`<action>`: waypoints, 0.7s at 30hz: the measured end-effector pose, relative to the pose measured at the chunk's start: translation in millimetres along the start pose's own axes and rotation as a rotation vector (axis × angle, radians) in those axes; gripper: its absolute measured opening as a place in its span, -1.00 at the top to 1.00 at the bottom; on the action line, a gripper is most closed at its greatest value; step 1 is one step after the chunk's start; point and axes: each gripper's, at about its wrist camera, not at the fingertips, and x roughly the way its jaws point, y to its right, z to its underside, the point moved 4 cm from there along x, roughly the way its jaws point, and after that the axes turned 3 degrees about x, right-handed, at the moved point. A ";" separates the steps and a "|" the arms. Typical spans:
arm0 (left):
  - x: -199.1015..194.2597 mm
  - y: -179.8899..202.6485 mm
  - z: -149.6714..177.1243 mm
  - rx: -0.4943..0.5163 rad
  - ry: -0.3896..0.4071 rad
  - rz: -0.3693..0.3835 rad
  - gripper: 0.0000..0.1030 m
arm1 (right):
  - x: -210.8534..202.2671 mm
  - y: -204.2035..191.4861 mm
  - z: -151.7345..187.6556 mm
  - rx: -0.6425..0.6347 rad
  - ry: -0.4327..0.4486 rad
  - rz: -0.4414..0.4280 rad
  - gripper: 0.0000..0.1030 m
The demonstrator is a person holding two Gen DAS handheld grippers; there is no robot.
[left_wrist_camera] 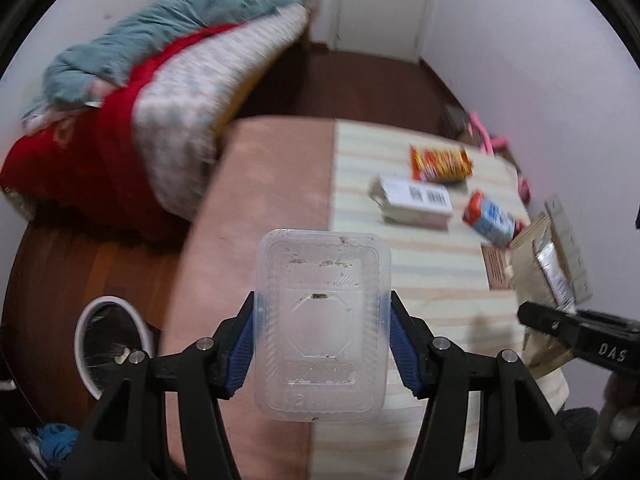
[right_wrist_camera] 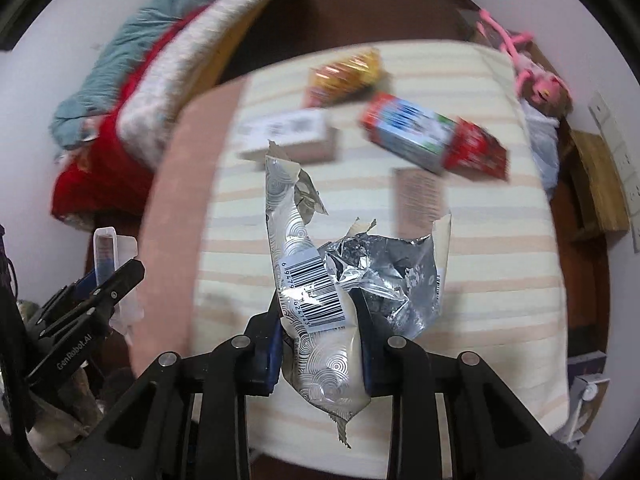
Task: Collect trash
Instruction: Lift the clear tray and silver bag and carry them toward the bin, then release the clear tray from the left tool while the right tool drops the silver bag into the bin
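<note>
Clear plastic forms the food container (left_wrist_camera: 322, 322) clamped between the blue-padded fingers (left_wrist_camera: 402, 344) of the left gripper (left_wrist_camera: 322, 340) in the left wrist view; the container is held lengthwise, above the surface, with dried residue on its inner ridges. Below it lies a table (left_wrist_camera: 432, 280) covered partly by a pink cloth (left_wrist_camera: 260, 200) and partly by a cream striped cloth. On the striped part lie a red-and-yellow snack packet (left_wrist_camera: 440, 164), a white barcode-labelled box (left_wrist_camera: 414, 200) just beside it, and a red-and-blue carton (left_wrist_camera: 490, 218) nearer the right edge. A white-rimmed bin (left_wrist_camera: 110, 342) stands on the wooden floor at lower left, beside the table. Folded bedding (left_wrist_camera: 160, 92) in teal, red and patterned white is stacked at upper left. The right gripper (left_wrist_camera: 580, 332) enters from the right edge, with a torn foil wrapper (left_wrist_camera: 538, 264) at its tip. In the right wrist view, the right gripper (right_wrist_camera: 320, 344) has its fingers (right_wrist_camera: 370, 354) closed on the torn foil wrapper (right_wrist_camera: 320, 280), a silver packet with a circular pattern and a barcode, raised above the striped cloth. The snack packet (right_wrist_camera: 344, 74), white box (right_wrist_camera: 288, 134) and carton (right_wrist_camera: 432, 136) lie on the table beyond it, blurred. A brown printed card (right_wrist_camera: 418, 196) lies flat near the carton. The left gripper (right_wrist_camera: 84, 320) appears at the left edge with the clear container (right_wrist_camera: 106, 256) in its grasp.
</note>
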 end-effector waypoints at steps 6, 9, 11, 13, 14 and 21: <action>-64.9 -70.1 -7.7 -0.055 0.117 -0.076 -0.09 | -18.0 -97.8 6.1 -0.104 0.035 -0.120 0.40; -87.4 -109.9 -6.7 -0.089 0.149 -0.115 -0.09 | -20.1 -154.1 14.8 -0.176 0.039 -0.173 0.41; -98.6 -137.3 -3.8 -0.116 0.162 -0.141 -0.09 | -17.1 -189.8 19.3 -0.217 0.030 -0.204 0.41; -106.3 -166.5 0.8 -0.149 0.166 -0.170 -0.09 | -9.4 -231.5 25.3 -0.266 0.015 -0.235 0.41; -108.7 -182.3 3.7 -0.165 0.165 -0.186 -0.09 | -3.5 -250.5 28.2 -0.289 0.003 -0.250 0.41; -87.8 -288.5 36.5 -0.319 0.091 -0.240 -0.09 | 66.9 -363.3 49.9 -0.382 -0.112 -0.314 0.41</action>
